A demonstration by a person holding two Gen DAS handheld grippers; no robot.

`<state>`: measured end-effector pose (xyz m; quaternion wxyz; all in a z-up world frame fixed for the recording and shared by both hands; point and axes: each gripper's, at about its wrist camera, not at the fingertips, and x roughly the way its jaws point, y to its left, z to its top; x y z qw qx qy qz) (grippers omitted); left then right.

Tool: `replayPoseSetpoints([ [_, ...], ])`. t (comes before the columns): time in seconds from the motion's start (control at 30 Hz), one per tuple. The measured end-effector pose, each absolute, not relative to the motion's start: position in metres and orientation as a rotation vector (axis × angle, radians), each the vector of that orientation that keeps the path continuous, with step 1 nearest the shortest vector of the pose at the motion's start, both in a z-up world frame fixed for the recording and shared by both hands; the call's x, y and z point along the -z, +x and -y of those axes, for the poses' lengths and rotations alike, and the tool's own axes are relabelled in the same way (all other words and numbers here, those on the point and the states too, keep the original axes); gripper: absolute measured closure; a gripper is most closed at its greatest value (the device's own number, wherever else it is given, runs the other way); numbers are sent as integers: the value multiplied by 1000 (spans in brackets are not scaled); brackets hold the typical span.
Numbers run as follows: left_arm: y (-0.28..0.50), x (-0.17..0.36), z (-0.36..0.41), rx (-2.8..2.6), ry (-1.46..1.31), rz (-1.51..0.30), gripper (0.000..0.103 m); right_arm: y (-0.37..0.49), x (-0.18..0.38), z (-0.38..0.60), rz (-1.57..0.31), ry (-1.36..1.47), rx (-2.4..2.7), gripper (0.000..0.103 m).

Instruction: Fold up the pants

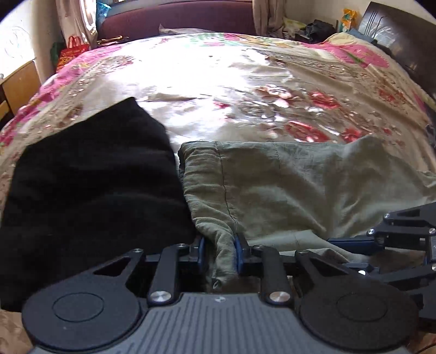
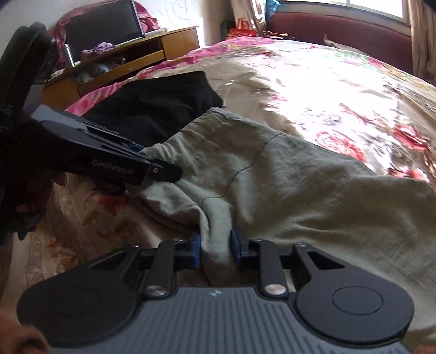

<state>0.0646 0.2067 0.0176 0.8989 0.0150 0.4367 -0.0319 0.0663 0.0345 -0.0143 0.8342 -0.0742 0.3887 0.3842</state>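
We are in a home bedroom. A wide bed (image 1: 245, 81) fills most of the view, covered by a shiny floral bedspread (image 2: 340, 89) in pink, red and cream. Beyond it we see a maroon sofa (image 1: 174, 20) under a curtained window (image 2: 373, 5), a dark headboard (image 1: 403, 40), and a wooden bedside cabinet (image 2: 141, 51) cluttered with clothes.

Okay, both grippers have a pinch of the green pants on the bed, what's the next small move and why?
Probably lift both pinches together and carry that near edge over toward the far side. The left gripper and right gripper each clamp a bunch of the green pants, which lie rumpled and unfolded beside the black garment.
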Motion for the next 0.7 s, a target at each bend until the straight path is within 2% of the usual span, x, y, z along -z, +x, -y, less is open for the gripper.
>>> replayPoseSetpoints([
  [0.03, 62, -20, -212, 66, 24, -902, 68, 70, 13, -41, -833, -135, -821, 64],
  [0.1, 57, -27, -215, 49, 14, -901, 68, 73, 5, -35, -848, -74, -842, 55],
  [0.3, 35, -57, -169, 24, 229, -743, 67, 59, -32, 88, -782, 134, -707, 57],
  [0.4, 38, -68, -132, 110, 273, -697, 60, 54, -41, 175, -739, 113, -455, 57],
  [0.57, 56, -52, -34, 336, 349, -702, 58, 43, -37, 321, -713, 13, 30, 56],
  [0.7, 63, -39, 71, 602, 362, -709, 58, 25, -38, 412, -679, 108, 242, 55],
])
